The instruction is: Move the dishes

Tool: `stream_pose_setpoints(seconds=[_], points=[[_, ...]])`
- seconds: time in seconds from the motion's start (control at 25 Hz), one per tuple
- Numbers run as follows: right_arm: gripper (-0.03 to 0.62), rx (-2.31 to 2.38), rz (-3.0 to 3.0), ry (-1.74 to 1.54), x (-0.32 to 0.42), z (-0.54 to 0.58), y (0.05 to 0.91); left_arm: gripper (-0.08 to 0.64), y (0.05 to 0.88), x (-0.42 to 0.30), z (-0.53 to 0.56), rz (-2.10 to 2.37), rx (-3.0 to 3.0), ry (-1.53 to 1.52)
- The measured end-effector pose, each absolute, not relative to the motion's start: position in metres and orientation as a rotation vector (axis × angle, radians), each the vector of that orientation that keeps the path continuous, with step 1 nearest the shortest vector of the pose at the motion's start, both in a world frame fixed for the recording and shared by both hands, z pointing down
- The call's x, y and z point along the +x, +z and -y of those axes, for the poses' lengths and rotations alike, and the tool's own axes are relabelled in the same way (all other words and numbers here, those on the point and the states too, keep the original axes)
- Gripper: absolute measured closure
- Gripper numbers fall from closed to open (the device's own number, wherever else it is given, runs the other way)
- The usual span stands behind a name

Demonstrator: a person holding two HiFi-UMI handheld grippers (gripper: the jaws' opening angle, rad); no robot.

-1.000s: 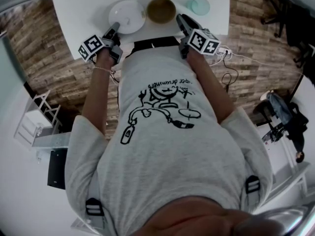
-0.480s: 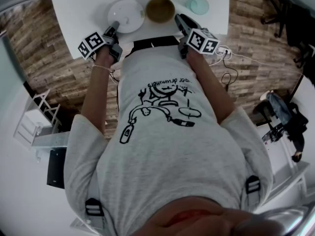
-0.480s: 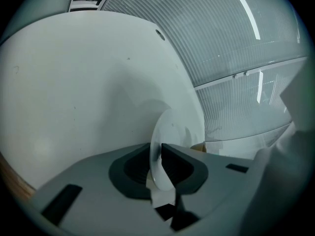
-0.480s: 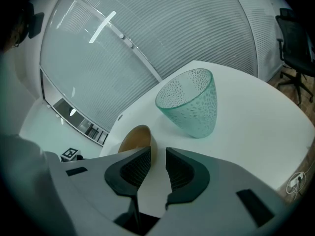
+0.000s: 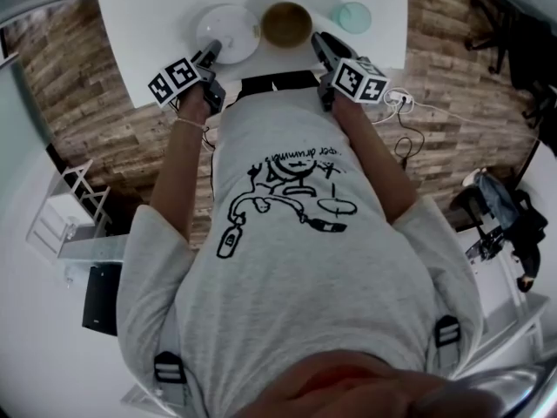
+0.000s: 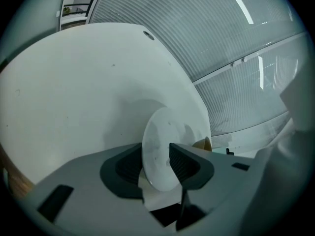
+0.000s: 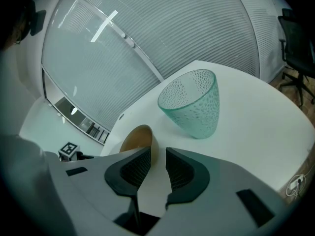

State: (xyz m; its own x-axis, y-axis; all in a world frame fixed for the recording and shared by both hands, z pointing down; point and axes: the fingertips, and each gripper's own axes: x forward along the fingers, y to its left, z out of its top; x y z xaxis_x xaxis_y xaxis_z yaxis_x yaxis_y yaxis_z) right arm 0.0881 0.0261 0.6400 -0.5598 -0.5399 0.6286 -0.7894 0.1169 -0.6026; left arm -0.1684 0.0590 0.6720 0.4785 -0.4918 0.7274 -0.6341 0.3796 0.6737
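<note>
**Head view.** Seen from above, a person in a grey printed T-shirt (image 5: 296, 233) stands at the near edge of a white table (image 5: 139, 24), holding a gripper in each hand. Three dishes sit in a row close to that edge. A white plate (image 5: 231, 29) is on the left, a brown bowl (image 5: 287, 23) is in the middle, and a pale green glass (image 5: 354, 16) is on the right. The left gripper (image 5: 211, 55) reaches the plate's near rim. The right gripper (image 5: 318, 42) reaches the bowl's near right rim. Wooden floor (image 5: 104, 138) shows on both sides of the table.

**Left gripper view.** The jaws stand apart, having just been opening. The plate's rim (image 6: 157, 151) sits in the gap between them, and the pads are not squeezing it, so the plate is released. It rests on the white table. A sliver of the brown bowl (image 6: 203, 144) shows just beyond the plate, to the right.

**Right gripper view.** The jaws are close together. The bowl's rim (image 7: 135, 136) stands in the narrow gap, and the jaws appear clenched on it. The bowl sits on the table. The glass (image 7: 194, 102), dotted with small bubbles, stands farther off to the right, apart from the bowl. A striped wall panel (image 7: 172, 33) rises behind the table.
</note>
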Motion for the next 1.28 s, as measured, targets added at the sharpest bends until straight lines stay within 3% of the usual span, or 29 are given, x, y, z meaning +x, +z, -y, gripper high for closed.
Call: stream_pose_setpoints(seconds=[0.24,0.48,1.28], points=[[0.482,1.306,2.146,1.430,0.090,-0.026,0.642,0.334,0.670,-0.160,-0.056,1.192,1.305,0.229],[0.483,1.285,2.158,1.408,0.088,-0.028,0.639,0.302,0.669,-0.157,-0.058,1.219,1.346,0.276],[0.482,1.254,2.216,1.339,0.080,-0.024,0.623,0.284,0.673,-0.156,-0.062,1.335,1.453,0.487]])
